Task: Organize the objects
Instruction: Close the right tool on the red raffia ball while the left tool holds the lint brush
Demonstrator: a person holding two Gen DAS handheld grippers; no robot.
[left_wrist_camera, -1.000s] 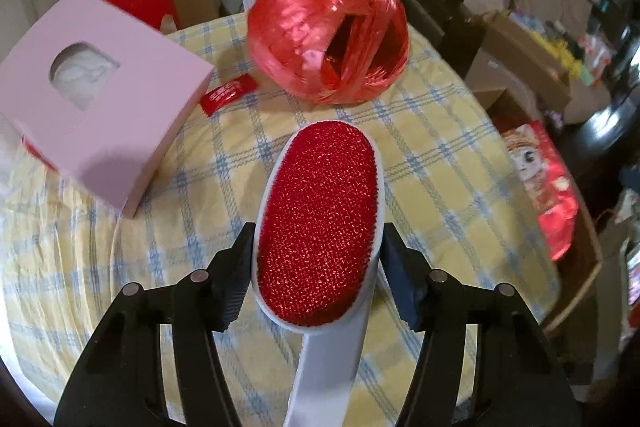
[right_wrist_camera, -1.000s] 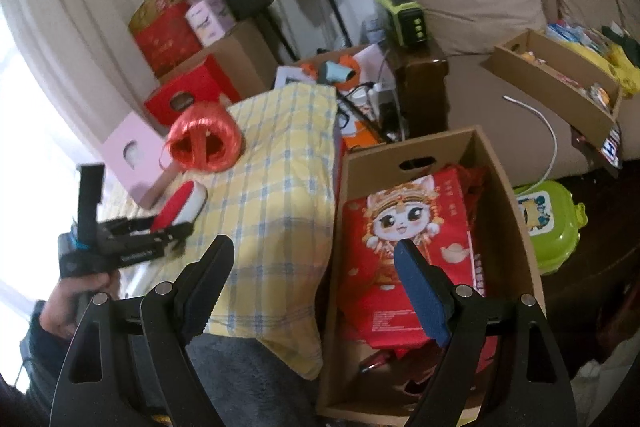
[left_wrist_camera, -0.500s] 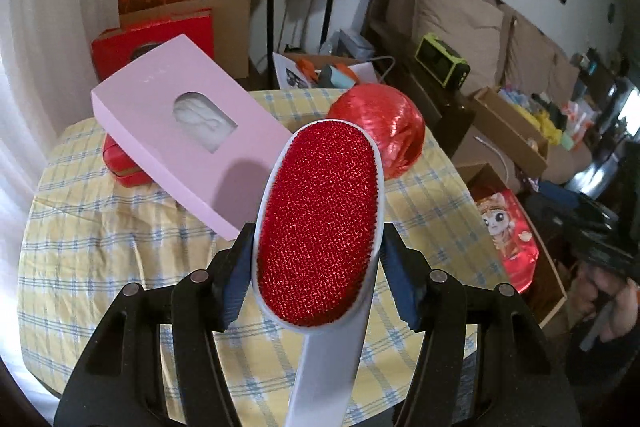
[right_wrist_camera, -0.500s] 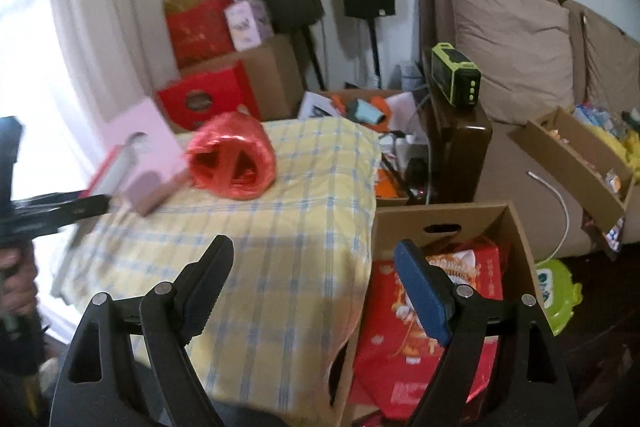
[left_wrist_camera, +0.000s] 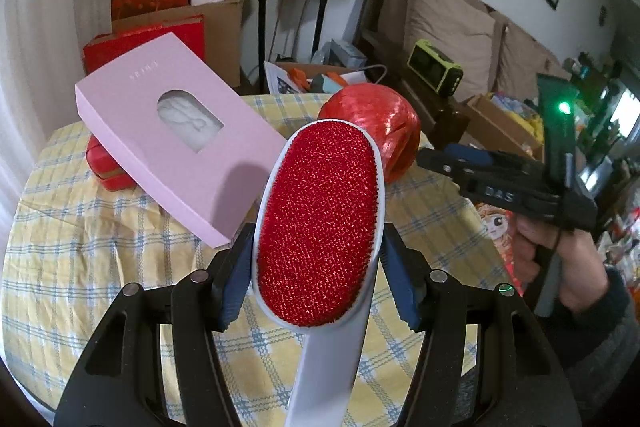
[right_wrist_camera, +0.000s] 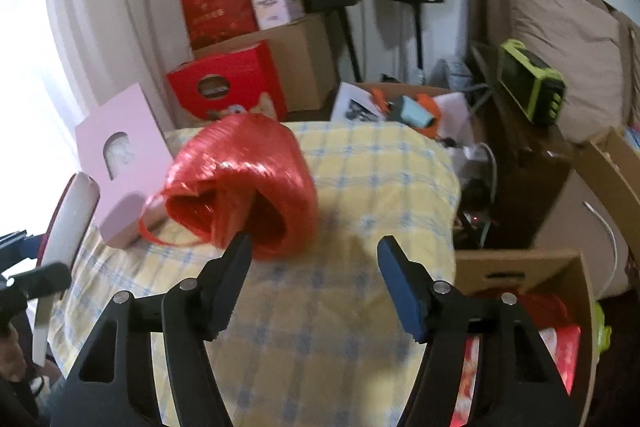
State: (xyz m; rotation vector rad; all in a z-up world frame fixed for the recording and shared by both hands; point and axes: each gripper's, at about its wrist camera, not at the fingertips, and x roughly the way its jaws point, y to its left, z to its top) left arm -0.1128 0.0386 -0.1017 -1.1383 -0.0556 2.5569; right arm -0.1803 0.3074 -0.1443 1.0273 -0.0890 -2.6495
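Clamping a lint brush (left_wrist_camera: 318,223) by the sides of its oval head, the left gripper (left_wrist_camera: 320,275) has both blue pads pressed against the white rim, with the red bristle face turned up toward the camera and the white handle running back down between the fingers. It holds the brush above the yellow checked tablecloth (left_wrist_camera: 120,255), clear of the surface.

The right gripper (right_wrist_camera: 314,263) has nothing between its fingers; its jaws have just been closing in yet stand well apart. Its left fingertip sits just in front of the lower edge of a red ball of plastic twine (right_wrist_camera: 240,183), which lies on its side on the cloth with its hollow opening facing the camera. Motion blur hides whether the tip touches the twine. In the left wrist view this gripper reaches in from the right, held by a person's hand (left_wrist_camera: 552,251), its tips close to the twine.

Beyond the brush, a pink tissue box (left_wrist_camera: 176,135) leans tilted on a small red box (left_wrist_camera: 106,163). Off the table's right edge, an open cardboard box (right_wrist_camera: 532,283) holds red packaging.
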